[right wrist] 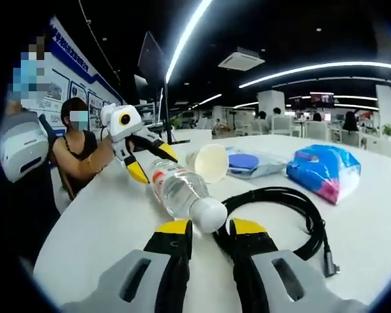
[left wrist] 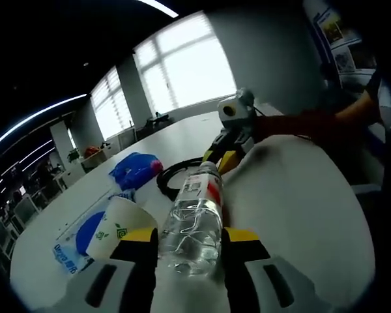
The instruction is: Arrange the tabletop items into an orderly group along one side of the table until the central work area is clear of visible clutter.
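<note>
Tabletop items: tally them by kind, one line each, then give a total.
Clear plastic water bottle: 1
Paper cup: 1
Black cable: 1
Blue plastic packs: 2, the crumpled blue bag and the flat wipes pack
Total: 5 items on the white table

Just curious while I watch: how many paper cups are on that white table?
1. The paper cup lies on its side beside the clear water bottle, close to the left gripper. More cups could be hidden behind the blue packets.
</note>
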`<state>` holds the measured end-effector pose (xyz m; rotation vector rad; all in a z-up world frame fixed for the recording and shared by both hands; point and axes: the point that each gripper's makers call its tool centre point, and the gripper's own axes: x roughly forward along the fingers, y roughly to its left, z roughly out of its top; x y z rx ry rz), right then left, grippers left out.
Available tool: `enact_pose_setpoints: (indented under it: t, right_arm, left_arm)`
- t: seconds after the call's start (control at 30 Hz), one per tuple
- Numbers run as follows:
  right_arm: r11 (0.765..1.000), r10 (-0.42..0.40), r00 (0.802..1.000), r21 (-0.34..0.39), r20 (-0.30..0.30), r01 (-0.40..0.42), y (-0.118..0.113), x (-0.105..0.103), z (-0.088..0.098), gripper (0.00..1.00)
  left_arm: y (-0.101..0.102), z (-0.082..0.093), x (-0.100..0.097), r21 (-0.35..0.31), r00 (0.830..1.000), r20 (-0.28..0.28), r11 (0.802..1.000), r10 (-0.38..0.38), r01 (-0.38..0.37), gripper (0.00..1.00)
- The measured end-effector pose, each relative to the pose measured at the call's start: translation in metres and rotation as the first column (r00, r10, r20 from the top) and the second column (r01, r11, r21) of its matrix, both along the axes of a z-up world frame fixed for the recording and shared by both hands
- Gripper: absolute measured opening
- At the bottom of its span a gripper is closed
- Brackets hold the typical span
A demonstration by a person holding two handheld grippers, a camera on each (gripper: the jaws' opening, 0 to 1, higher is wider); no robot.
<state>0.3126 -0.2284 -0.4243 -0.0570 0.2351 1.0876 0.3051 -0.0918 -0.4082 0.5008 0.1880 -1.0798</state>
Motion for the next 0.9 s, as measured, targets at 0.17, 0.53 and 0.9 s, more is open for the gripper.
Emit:
enact_pose_setpoints:
  t: [0.17, 0.53, 0.9]
  right_arm:
    - [1.0, 0.009, 1.0, -0.012, 0.002, -0.009, 0.003, -0.001, 0.002, 0.25]
    - [0.996, 0.039, 0.999, -0.077, 0.015, -0.038, 0.016, 0.005, -0.009, 0.28]
    - [0.996, 0.08, 0.996, -0.05, 0.039, -0.078, 0.014, -0.001, -0.005, 0.23]
  left_arm:
    - [0.0, 0.0, 0.0, 0.005, 1.0, 0.001, 1.0, -0.001, 0.001, 0.38]
    - [0.001, -0.002, 0.002, -0.005, 1.0, 0.012, 1.0, 0.0, 0.0, 0.38]
    - [0.002, -0.003, 0.003, -0.042, 1.0, -0.005, 0.999, 0.009, -0.009, 0.4]
